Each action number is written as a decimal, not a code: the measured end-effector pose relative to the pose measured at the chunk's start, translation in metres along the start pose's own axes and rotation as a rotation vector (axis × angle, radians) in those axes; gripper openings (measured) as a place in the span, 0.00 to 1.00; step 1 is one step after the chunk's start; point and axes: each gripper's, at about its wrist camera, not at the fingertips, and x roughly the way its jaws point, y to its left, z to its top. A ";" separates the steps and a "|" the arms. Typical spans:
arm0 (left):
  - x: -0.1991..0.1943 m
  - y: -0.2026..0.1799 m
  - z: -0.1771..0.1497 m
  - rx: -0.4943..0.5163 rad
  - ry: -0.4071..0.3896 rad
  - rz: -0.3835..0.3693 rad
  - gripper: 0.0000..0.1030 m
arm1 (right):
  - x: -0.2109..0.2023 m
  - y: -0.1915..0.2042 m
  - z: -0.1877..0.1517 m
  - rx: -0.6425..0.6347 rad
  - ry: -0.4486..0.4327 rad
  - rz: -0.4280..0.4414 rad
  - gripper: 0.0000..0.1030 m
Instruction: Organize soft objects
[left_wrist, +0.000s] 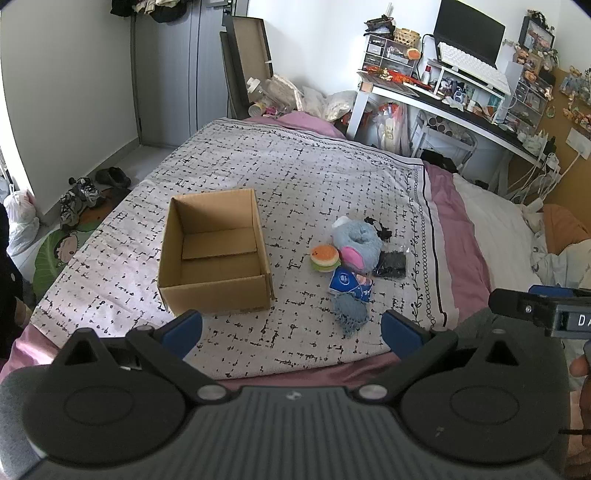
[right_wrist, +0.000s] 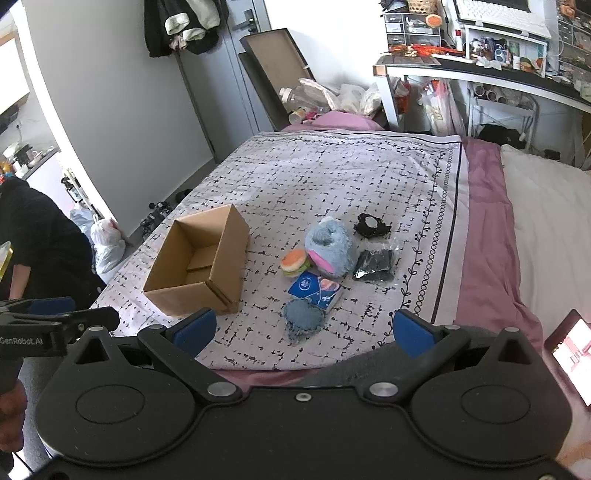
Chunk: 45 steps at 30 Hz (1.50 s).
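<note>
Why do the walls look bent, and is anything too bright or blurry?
Left wrist view: fisheye bows the wall and door edges; cardboard box and soft toys stay sharp in even daylight. Right wrist view: same bending; a lit phone screen at the right edge is washed out.

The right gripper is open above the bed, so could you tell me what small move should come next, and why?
Probably lower the right gripper onto the blue knitted cloth: it lies nearest, just ahead of the open fingers, and the cardboard box beside the pile stands empty, with nothing held yet.
</note>
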 end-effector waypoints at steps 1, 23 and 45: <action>0.001 0.000 0.000 0.000 0.001 -0.002 0.99 | 0.002 0.000 0.000 0.000 0.000 0.002 1.00; 0.063 -0.010 0.009 -0.021 0.063 -0.062 0.99 | 0.062 -0.033 0.008 0.112 0.065 -0.006 1.00; 0.169 -0.028 0.015 -0.052 0.192 -0.151 0.86 | 0.139 -0.065 0.025 0.277 0.148 0.053 0.98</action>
